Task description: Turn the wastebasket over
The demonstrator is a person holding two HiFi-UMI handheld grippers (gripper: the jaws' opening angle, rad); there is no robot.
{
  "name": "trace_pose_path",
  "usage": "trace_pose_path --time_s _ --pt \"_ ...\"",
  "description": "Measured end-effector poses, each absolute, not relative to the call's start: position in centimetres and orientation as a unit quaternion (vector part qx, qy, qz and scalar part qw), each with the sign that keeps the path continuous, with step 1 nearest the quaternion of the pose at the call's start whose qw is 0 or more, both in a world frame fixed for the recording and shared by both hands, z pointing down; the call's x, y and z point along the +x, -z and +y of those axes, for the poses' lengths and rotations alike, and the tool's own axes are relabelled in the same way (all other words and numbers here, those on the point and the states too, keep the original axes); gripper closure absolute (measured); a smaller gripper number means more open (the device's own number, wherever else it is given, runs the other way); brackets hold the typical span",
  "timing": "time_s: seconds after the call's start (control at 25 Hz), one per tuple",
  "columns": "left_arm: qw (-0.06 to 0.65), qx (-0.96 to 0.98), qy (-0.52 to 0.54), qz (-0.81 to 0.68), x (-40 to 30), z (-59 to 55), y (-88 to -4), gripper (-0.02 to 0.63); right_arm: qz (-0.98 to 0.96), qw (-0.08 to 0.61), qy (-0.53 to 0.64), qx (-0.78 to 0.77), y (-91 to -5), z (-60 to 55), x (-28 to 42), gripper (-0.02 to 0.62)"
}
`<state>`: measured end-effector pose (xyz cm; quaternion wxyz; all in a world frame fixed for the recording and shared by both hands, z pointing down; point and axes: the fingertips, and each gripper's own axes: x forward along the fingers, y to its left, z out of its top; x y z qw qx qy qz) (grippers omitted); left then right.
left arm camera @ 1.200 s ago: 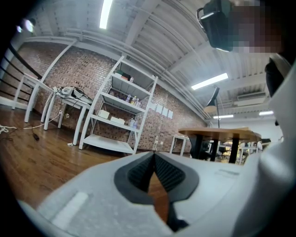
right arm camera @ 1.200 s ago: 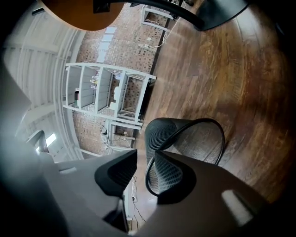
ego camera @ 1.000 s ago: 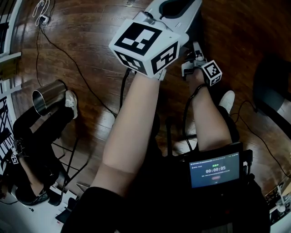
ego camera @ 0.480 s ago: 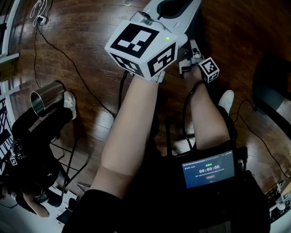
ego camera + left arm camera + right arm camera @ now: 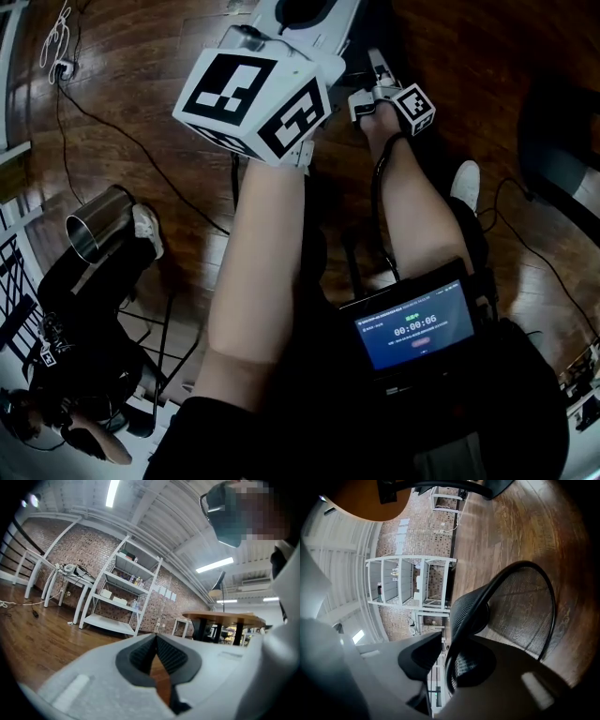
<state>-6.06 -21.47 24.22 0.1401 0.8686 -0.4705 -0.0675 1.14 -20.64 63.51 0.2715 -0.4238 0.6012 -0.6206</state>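
Note:
The wastebasket (image 5: 520, 606) is black wire mesh with a black hoop rim. In the right gripper view its mouth faces the camera over the wooden floor. My right gripper (image 5: 457, 644) has that rim running between its jaws. The jaws have just been closing. The rim lies against one pad, and a gap shows on the side of the other pad (image 5: 423, 657). In the head view its marker cube (image 5: 412, 105) sits at the top, ahead of the right forearm. My left gripper (image 5: 156, 637) points level across the room, pads meeting at the tips with nothing between them. Its big cube (image 5: 248, 98) is held high.
A shiny steel can (image 5: 94, 223) stands on the floor at the left, next to a seated person in black (image 5: 75, 337). Cables (image 5: 141, 122) trail over the wood. A screen with a timer (image 5: 412, 328) hangs at my waist. White shelves (image 5: 122, 597) and a round table (image 5: 225, 618) stand far off.
In the head view both marker cubes have shifted up and to the left. The right gripper has reached further forward. The steel can and the seated person have barely moved.

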Motion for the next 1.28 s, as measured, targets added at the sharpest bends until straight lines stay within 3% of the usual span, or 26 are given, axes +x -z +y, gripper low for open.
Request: trace_pose_path --time_s 0.2,0.48,0.64,0.8,1.28 --pt "0.146 0.869 0.052 -0.471 -5.9 -21.2 -24.2 0.603 0.596 0.274 0.621 -0.429 -63.9 -20.7 1.2 0.578" --pt "0.139 0.869 0.06 -0.472 -6.4 -21.1 -24.3 0.603 0.602 0.281 0.615 -0.424 -62.6 -21.1 1.5 0.584" --pt "0.135 0.868 0.063 -0.474 -6.9 -21.4 -23.7 0.603 0.623 0.244 0.606 -0.431 -61.0 -21.9 1.9 0.584" --pt "0.13 0.866 0.06 -0.479 -7.6 -20.9 -23.4 0.603 0.683 0.148 0.574 -0.425 -59.0 -22.6 3.1 0.584" --pt "0.118 0.861 0.077 -0.488 -10.5 -19.0 -21.3 0.603 0.819 -0.243 0.39 -0.345 -55.2 -20.7 0.6 0.584"
